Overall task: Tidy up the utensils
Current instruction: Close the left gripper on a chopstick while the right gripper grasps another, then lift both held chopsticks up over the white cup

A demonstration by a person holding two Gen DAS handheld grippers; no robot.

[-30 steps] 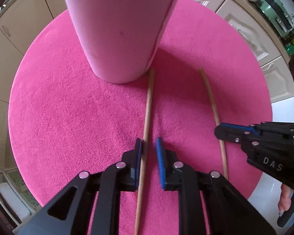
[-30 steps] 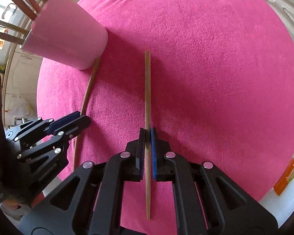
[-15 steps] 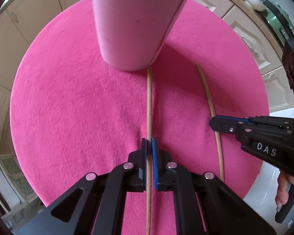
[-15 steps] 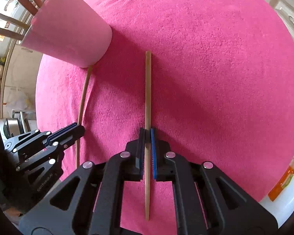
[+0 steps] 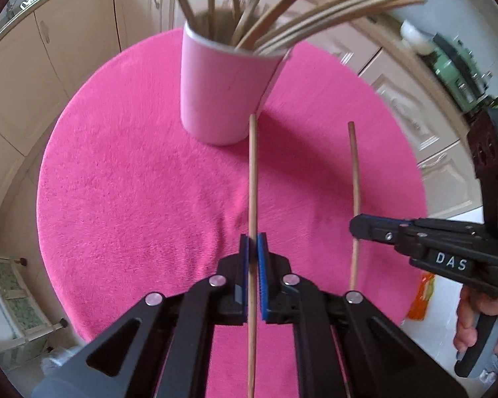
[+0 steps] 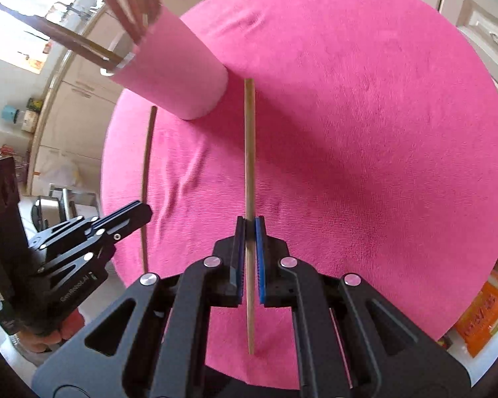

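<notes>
A pink cup (image 5: 222, 89) stands on the round pink cloth (image 5: 123, 182) and holds several wooden chopsticks (image 5: 332, 6). My left gripper (image 5: 253, 243) is shut on one chopstick (image 5: 252, 172), which is lifted off the cloth and points toward the cup's base. My right gripper (image 6: 248, 229) is shut on a second chopstick (image 6: 249, 152), also raised. In the left wrist view the right gripper (image 5: 360, 229) holds its chopstick (image 5: 354, 172) at the right. In the right wrist view the cup (image 6: 179, 76) lies upper left, with the left gripper (image 6: 142, 210) and its chopstick (image 6: 146, 172) below it.
Cream cabinet doors (image 5: 59, 43) ring the round table. An orange packet (image 6: 481, 315) lies off the cloth at the lower right. A person's hand (image 5: 471, 325) grips the right tool's handle. A white bowl (image 5: 415, 36) sits on the far counter.
The left gripper's jaws closed on the chopstick that lay between them. Both grippers then rose with their chopsticks off the cloth, and the cup's rim and its chopsticks came into view.
</notes>
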